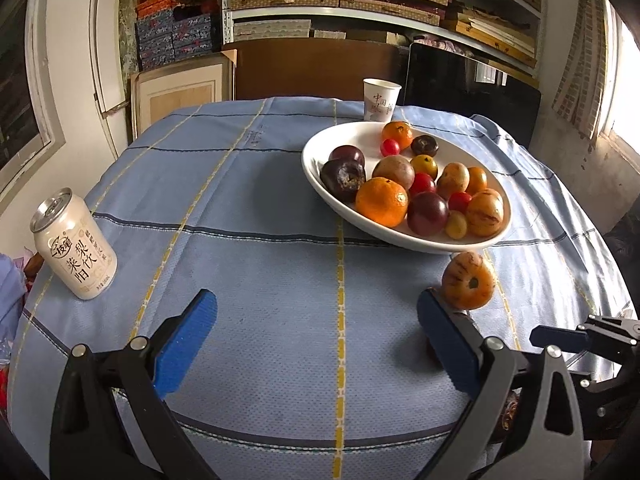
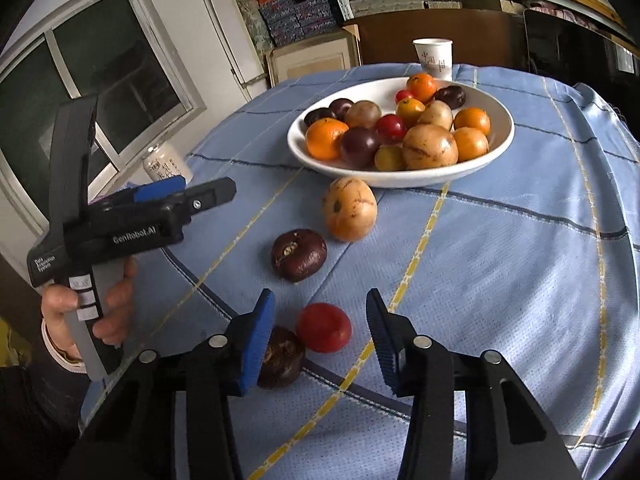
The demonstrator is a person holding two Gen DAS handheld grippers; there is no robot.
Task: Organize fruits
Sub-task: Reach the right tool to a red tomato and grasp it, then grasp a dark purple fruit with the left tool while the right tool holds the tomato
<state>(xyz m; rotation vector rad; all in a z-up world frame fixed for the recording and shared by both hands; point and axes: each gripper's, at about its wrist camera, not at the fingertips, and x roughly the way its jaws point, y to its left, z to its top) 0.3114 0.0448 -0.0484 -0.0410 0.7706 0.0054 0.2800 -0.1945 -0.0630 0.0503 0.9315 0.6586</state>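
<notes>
A white bowl (image 2: 496,148) (image 1: 316,176) on the blue cloth holds several oranges, dark purple fruits, red tomatoes and tan fruits. Loose on the cloth in the right wrist view lie a tan striped fruit (image 2: 350,209) (image 1: 469,281), a dark purple fruit (image 2: 299,255), a red tomato (image 2: 324,327) and another dark fruit (image 2: 282,356). My right gripper (image 2: 320,340) is open, its jaws on either side of the tomato, close above it. My left gripper (image 1: 316,344) is open and empty over bare cloth; it also shows at the left of the right wrist view (image 2: 180,194).
A white drink can (image 1: 74,244) stands at the table's left edge. A paper cup (image 1: 380,99) stands behind the bowl. The table's front edge is close under both grippers. Shelves with boxes and a dark monitor stand behind the table.
</notes>
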